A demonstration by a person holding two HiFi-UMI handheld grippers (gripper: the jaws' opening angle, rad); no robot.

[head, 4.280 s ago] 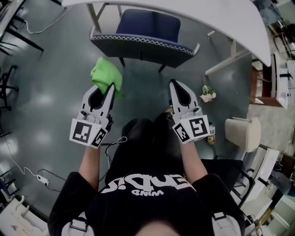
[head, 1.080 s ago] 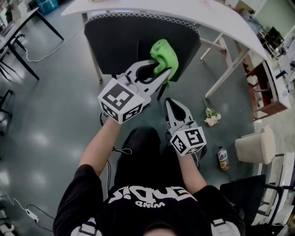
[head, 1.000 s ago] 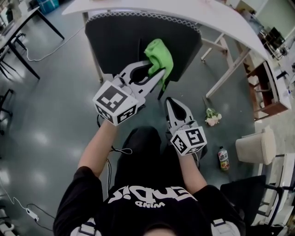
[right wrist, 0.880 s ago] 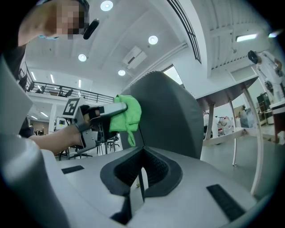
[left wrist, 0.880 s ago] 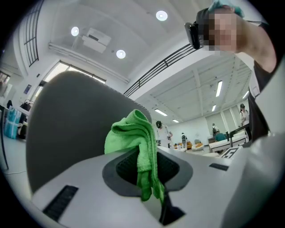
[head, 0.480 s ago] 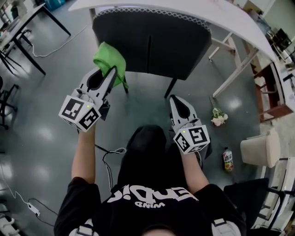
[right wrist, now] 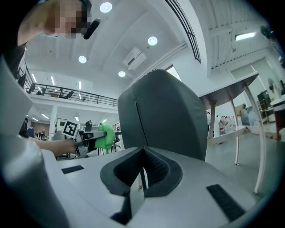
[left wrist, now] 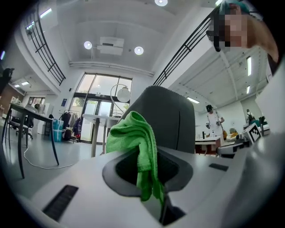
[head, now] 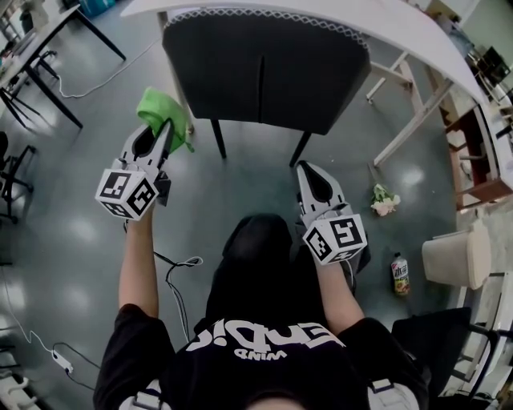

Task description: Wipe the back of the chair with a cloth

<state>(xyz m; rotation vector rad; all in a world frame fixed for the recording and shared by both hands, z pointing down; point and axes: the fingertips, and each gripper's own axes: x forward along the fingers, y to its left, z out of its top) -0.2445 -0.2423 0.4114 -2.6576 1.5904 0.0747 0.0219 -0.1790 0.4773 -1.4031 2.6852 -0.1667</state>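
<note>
Closest in, the person's black shirt [head: 264, 352] carries white print, upside-down from here; I can't read it with any confidence. The cubes on both grippers show only black-and-white square markers, no words. The right gripper [head: 306, 168] sits low at about 2 o'clock, jaws pressed together with nothing between them. The left gripper [head: 164, 130], out at 10 o'clock, is clamped on a green cloth [head: 163, 112] that bunches above the jaws and hangs down between them. The bottle [head: 400, 275] on the floor at 4 o'clock has a label too small to read; flowers [head: 385, 200] lie at 3 o'clock. The dark chair [head: 264, 68] stands at 12 o'clock under the white table [head: 337, 14]. A second ago the cloth was on the middle of the chair back; now it is just beside the back's left edge.
</note>
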